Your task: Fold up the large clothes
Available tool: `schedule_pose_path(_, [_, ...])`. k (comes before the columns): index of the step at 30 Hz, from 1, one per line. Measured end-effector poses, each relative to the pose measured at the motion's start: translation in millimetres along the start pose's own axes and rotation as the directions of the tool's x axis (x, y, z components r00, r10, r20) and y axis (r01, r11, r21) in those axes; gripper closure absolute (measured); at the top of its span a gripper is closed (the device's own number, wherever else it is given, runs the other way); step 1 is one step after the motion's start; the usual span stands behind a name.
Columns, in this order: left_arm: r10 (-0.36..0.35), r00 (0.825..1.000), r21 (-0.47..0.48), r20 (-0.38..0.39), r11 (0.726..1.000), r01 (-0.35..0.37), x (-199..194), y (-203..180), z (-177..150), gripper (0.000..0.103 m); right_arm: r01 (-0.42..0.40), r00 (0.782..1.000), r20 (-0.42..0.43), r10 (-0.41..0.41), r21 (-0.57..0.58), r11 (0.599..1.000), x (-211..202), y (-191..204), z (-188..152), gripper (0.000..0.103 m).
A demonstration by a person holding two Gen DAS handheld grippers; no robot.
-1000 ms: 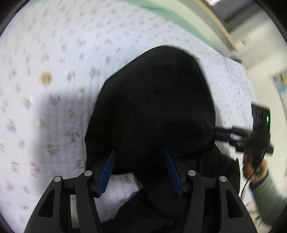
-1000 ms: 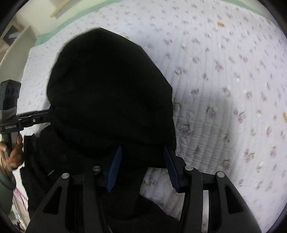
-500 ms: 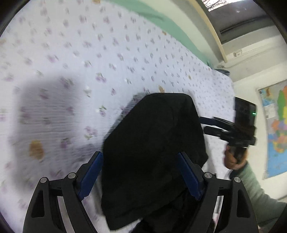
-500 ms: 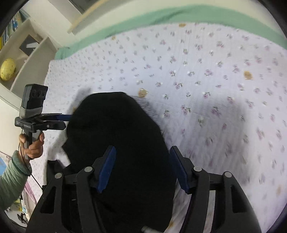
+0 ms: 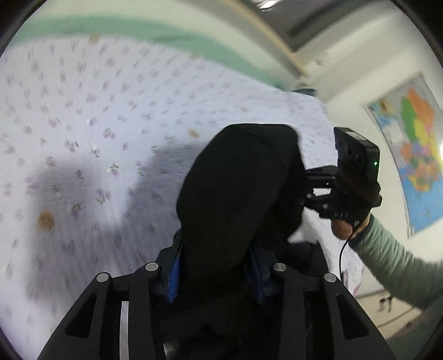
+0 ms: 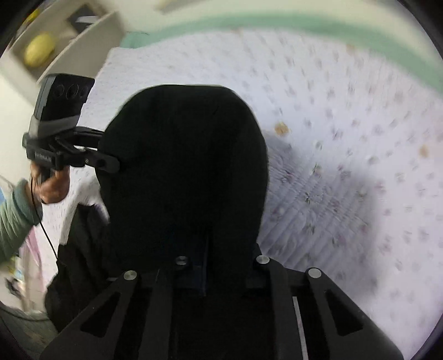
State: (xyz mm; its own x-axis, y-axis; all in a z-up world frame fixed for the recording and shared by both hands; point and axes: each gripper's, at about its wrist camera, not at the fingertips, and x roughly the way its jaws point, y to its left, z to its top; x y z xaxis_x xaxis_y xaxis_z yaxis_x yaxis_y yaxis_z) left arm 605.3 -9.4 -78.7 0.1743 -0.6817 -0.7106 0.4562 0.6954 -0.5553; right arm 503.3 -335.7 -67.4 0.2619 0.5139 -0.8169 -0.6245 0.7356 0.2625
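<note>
- Your left gripper (image 5: pixel 214 272) is closing, and a thick fold of the black garment (image 5: pixel 238 188) fills the gap between its blue pads (image 5: pixel 174 274), which press in on the cloth from both sides.
- Your right gripper (image 6: pixel 203 272) is closing too, its jaws drawn almost together with the garment's edge pinched between them.
- The black garment bulges up in front of both cameras; its lower part trails down onto the floral quilt (image 5: pixel 83 138), near the bed's front edge.
- In the left wrist view, your right hand (image 5: pixel 344 228), in a grey-green sleeve (image 5: pixel 387 257), grips the other tool at the garment's right side.
- A colourful map (image 5: pixel 415 166) hangs on the wall behind that hand.
- In the right wrist view, an open shelf compartment (image 6: pixel 69 36) beside the bed holds a yellow round object (image 6: pixel 38 49); what it is you cannot tell through the blur.
- A dark flat item (image 6: pixel 83 18) sits in the compartment next to it.
</note>
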Motion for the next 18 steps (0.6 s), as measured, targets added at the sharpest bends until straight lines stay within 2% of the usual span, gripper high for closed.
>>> schedule_pose_path(5, [0.039,0.999,0.082,0.021,0.996,-0.040,-59,-62,-68,0.062,0.083,0.993,0.091,-0.078,-0.055,0.995,-67,80,-52,0.085])
schedule_pose_path(9, [0.055,0.998,0.081,0.044,0.995,-0.058,-89,-106,-129,0.062,0.182,0.979,0.108,-0.174,-0.073,0.981,-90,144,-104,0.084])
schedule_pose_path(12, [0.053,0.998,0.087,0.034,0.995,-0.056,-99,-132,-180,0.062,0.179,0.980,0.101,-0.173,-0.056,0.982,-93,176,-142,0.084])
schedule_pose_path(15, [0.070,0.997,0.062,-0.010,0.996,-0.070,-86,-142,-227,0.062,0.268,0.962,0.068,-0.263,-0.082,0.960,-80,215,-189,0.081])
schedule_pose_path(18, [0.126,0.988,0.003,-0.094,0.992,-0.127,-66,-135,-277,0.062,0.313,0.949,-0.020,-0.316,-0.089,0.945,-53,231,-230,0.079])
